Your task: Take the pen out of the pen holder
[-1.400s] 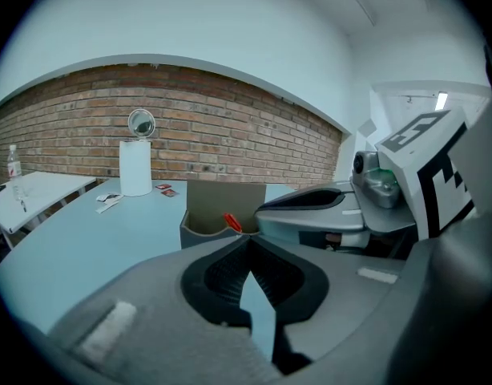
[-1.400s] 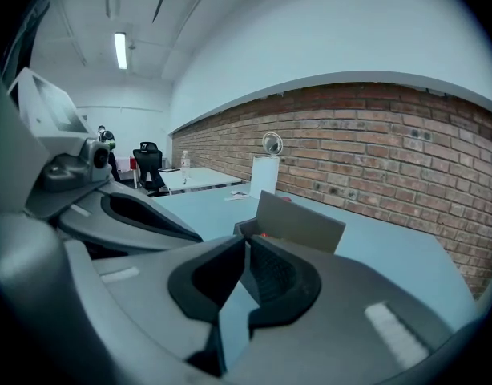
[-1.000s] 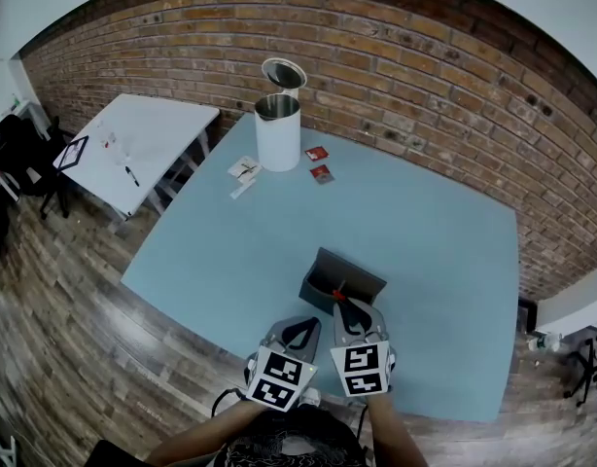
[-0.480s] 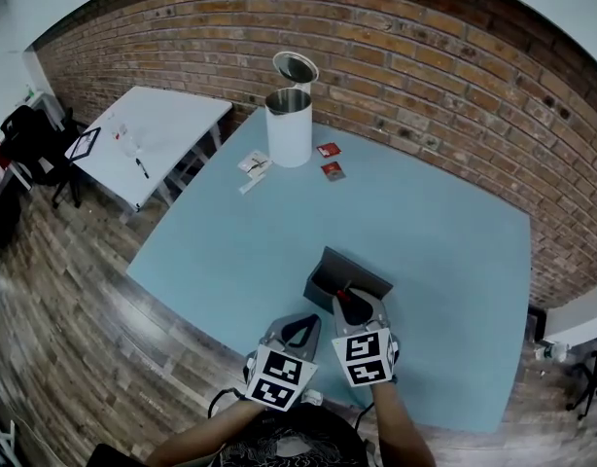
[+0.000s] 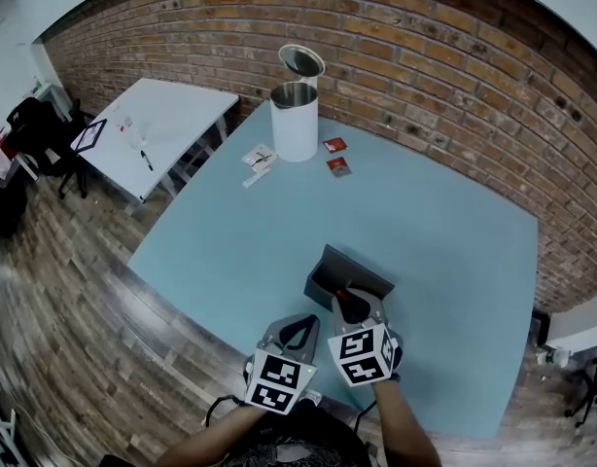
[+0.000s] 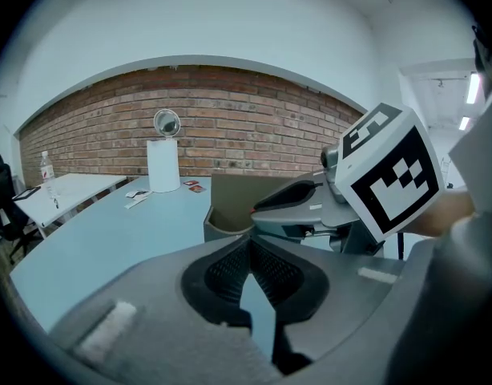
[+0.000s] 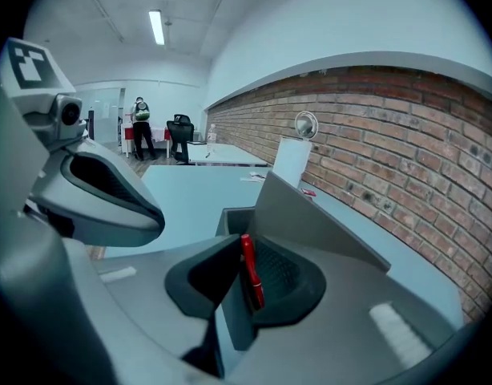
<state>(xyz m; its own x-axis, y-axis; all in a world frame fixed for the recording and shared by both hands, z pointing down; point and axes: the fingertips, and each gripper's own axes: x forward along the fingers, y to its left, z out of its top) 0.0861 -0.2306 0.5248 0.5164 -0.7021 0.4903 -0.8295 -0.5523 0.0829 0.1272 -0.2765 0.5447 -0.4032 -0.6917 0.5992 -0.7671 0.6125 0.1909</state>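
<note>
Slim red pen (image 7: 250, 273) clamped upright in the right gripper's (image 7: 238, 283) jaws, at the near rim of a dark grey pen holder (image 5: 328, 272).
Lower centre of frame, on a pale blue worktop (image 5: 425, 222); left gripper (image 6: 250, 275) alongside, jaws closed, empty.

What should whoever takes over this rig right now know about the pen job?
Right gripper: shut on the red pen, right at the near rim of the grey pen holder.
Left gripper: shut, empty, beside the right one and off the holder.
Done: the pen is gripped. I cannot tell whether its far end is clear of the holder.
Left: lift the pen fully out, probably up and back toward you, over the blue table.
</note>
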